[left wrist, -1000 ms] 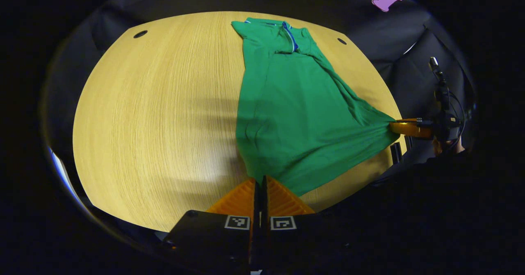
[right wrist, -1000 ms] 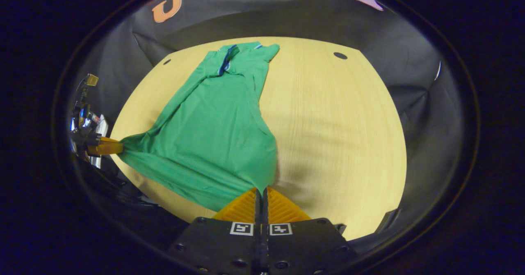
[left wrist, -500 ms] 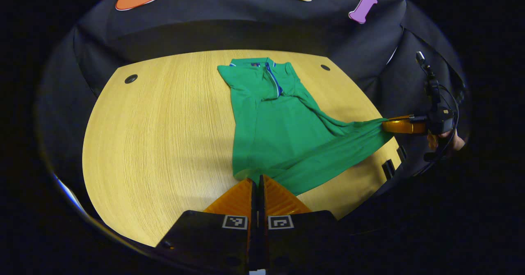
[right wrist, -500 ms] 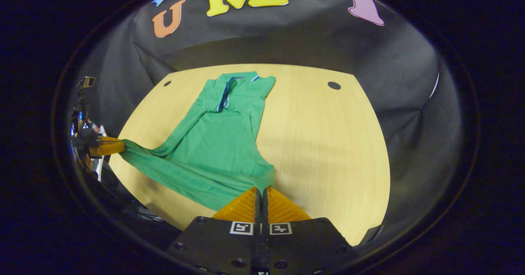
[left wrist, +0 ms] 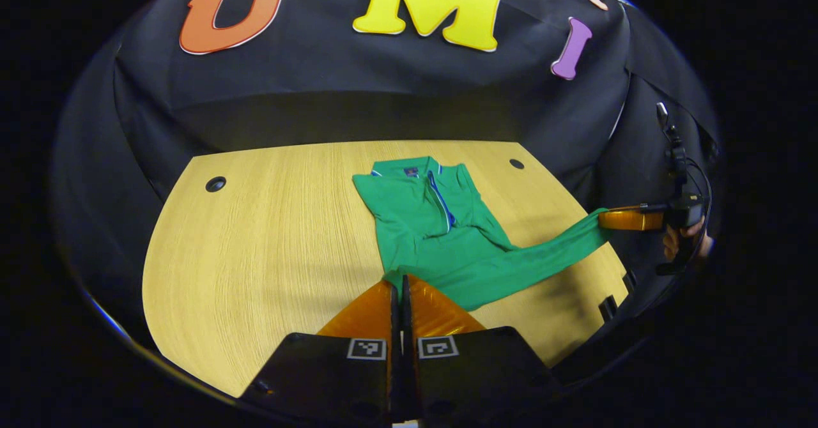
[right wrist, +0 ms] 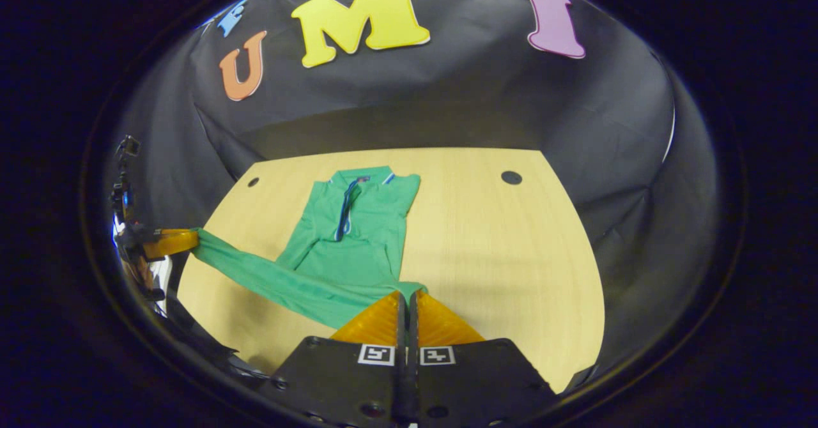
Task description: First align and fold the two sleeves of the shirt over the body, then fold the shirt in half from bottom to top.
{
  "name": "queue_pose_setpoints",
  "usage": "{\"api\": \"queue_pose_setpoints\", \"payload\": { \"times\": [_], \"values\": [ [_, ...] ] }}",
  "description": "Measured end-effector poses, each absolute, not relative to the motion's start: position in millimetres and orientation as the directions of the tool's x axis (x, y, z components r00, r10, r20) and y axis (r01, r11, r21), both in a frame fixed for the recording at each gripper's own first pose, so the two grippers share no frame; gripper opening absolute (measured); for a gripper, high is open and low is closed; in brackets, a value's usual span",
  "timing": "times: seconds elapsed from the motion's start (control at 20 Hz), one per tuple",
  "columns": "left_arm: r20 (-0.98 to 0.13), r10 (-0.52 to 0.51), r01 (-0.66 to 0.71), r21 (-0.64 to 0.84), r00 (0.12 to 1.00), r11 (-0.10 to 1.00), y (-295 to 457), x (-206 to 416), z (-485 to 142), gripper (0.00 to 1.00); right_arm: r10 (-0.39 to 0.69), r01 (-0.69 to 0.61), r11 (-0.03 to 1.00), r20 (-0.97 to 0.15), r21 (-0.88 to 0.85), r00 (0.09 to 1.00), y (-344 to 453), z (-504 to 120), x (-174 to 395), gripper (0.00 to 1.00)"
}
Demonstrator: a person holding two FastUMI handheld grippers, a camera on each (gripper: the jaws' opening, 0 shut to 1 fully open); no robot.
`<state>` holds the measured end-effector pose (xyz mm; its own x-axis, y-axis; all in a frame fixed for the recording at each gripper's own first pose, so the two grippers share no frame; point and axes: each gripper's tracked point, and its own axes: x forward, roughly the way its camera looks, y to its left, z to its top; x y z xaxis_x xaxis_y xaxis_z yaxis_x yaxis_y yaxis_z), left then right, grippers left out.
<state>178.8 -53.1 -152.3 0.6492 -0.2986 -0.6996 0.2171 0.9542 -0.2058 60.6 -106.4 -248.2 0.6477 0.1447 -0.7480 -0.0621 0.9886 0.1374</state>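
A green polo shirt (left wrist: pixel 422 223) with a blue placket lies on the wooden table (left wrist: pixel 268 236), collar at the far side. Its bottom hem (left wrist: pixel 530 259) is lifted off the table and stretched as a band between both grippers. My left gripper (left wrist: pixel 401 279) is shut on one hem corner. At the far right of the left gripper view, the right gripper (left wrist: pixel 629 218) grips the other corner. In the right gripper view, my right gripper (right wrist: pixel 406 294) is shut on the hem (right wrist: pixel 268 275) over the shirt (right wrist: pixel 358 223), and the left gripper (right wrist: pixel 169 241) holds the far left end.
The table has two dark round holes near its far corners (left wrist: pixel 215 183) (left wrist: pixel 516 163). A hand (left wrist: pixel 687 239) holds the right gripper past the table's right edge. Bare wood (right wrist: pixel 511 255) spreads to either side of the shirt. The booth's black cloth wall stands behind.
Both grippers have risen and moved toward the collar, carrying the hem. The lower half of the shirt has come off the table, and less of it lies flat.
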Motion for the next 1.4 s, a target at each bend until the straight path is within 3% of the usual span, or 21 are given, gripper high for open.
{"api": "queue_pose_setpoints", "payload": {
  "times": [0.3,0.8,1.4],
  "values": [
    [-0.647,-0.289,0.161,-0.251,0.705,0.954,-45.1,242.3,-139.5,0.05,0.131,-0.021,0.986,-0.682,0.167,0.720,-104.0,-216.1,139.8,0.00],
    [-0.590,-0.216,0.146,-0.165,0.778,0.975,-31.2,347.1,-145.5,0.05,0.149,-0.078,0.987,-0.634,0.138,0.759,-86.7,-211.3,247.9,0.00],
    [-0.598,-0.110,0.049,-0.118,0.794,0.992,-21.3,429.8,-249.7,0.06,0.132,-0.084,0.991,-0.679,0.103,0.722,-67.1,-316.2,363.7,0.00]
  ]
}}
